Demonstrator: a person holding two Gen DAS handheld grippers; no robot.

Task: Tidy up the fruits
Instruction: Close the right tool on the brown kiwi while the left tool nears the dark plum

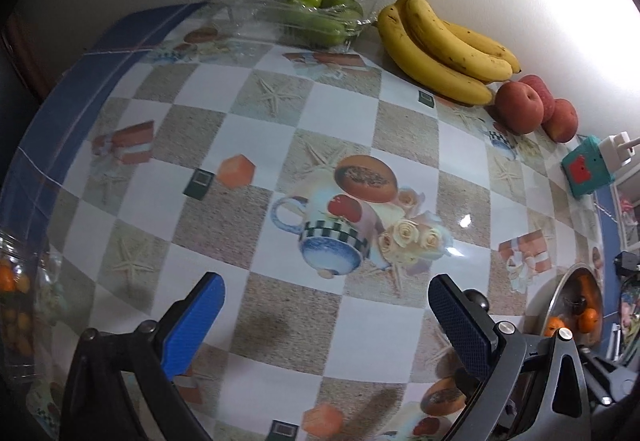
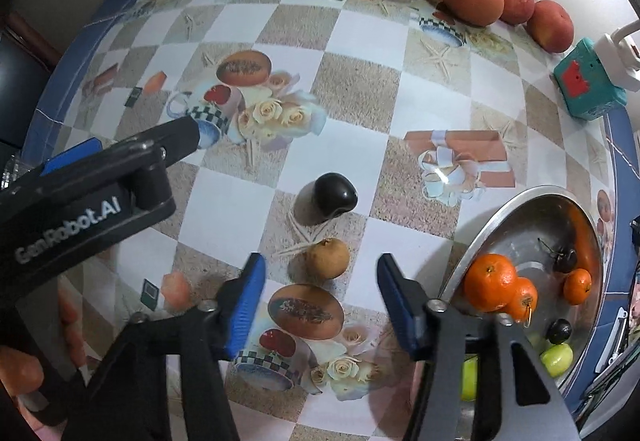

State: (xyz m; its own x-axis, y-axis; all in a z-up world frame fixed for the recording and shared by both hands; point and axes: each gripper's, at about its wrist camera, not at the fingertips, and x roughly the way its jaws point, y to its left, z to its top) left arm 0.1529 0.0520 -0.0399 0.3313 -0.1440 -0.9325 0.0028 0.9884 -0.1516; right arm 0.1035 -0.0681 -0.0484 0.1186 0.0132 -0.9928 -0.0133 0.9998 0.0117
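Blue-padded, the right claw gapes wide just above a small brown fruit on the counter; a dark fruit lies just beyond. Oranges sit in the steel bowl at right. Left claw hangs wide, empty.

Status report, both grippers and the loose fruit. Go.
Left gripper open, empty, over bare table. Right gripper open, lined up on brown fruit. Dark fruit just beyond it, apart. Bowl to the right holds oranges; path clear.
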